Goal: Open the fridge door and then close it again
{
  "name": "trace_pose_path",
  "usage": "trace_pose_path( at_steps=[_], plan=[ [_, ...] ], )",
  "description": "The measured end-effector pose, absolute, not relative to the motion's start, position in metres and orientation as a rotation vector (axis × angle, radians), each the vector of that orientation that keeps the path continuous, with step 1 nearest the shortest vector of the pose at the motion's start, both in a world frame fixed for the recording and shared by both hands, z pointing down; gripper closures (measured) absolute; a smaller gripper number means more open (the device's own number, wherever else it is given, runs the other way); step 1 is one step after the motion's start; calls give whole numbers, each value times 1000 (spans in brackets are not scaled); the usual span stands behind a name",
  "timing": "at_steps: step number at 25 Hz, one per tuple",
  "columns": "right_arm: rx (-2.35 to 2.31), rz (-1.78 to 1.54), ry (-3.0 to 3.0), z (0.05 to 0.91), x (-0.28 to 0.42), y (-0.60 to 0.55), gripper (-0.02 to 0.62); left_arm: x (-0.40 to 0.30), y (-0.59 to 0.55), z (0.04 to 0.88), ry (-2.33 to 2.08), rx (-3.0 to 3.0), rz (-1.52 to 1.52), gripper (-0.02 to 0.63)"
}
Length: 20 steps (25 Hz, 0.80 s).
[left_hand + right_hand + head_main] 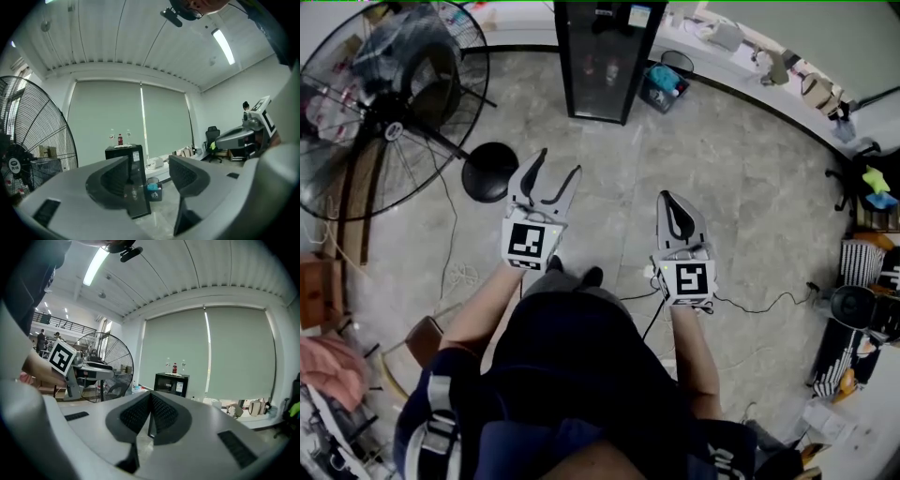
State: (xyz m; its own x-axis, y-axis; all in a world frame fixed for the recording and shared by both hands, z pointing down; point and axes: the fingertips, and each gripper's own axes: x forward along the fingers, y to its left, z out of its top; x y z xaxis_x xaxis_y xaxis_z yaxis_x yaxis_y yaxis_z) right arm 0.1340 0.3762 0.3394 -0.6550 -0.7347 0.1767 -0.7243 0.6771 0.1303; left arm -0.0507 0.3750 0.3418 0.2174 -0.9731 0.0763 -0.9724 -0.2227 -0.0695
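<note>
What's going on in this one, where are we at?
A person holds two claws, facing a small black glass-door fridge some way ahead across the floor. The left claw is open with nothing between its jaws; the right claw is shut and empty. Neither touches the fridge, whose door looks closed, so the opening has not started. A large standing fan is at the left.

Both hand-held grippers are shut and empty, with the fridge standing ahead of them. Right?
No: the left hand-held gripper is open, jaws apart, as the left gripper view shows. The right hand-held gripper is shut, both are empty, and the fridge stands ahead of them.
</note>
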Motion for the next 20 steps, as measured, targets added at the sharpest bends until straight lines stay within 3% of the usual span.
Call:
trace_pose_path(
  at_steps=[12,20],
  plan=[
    [1144,-63,-2688,345,112,306,577,-82,264,340,1959,-2438,-155,307],
    [1177,-20,-2649,356,48,191,577,-146,140,350,1941,-2462,-139,307]
  ],
)
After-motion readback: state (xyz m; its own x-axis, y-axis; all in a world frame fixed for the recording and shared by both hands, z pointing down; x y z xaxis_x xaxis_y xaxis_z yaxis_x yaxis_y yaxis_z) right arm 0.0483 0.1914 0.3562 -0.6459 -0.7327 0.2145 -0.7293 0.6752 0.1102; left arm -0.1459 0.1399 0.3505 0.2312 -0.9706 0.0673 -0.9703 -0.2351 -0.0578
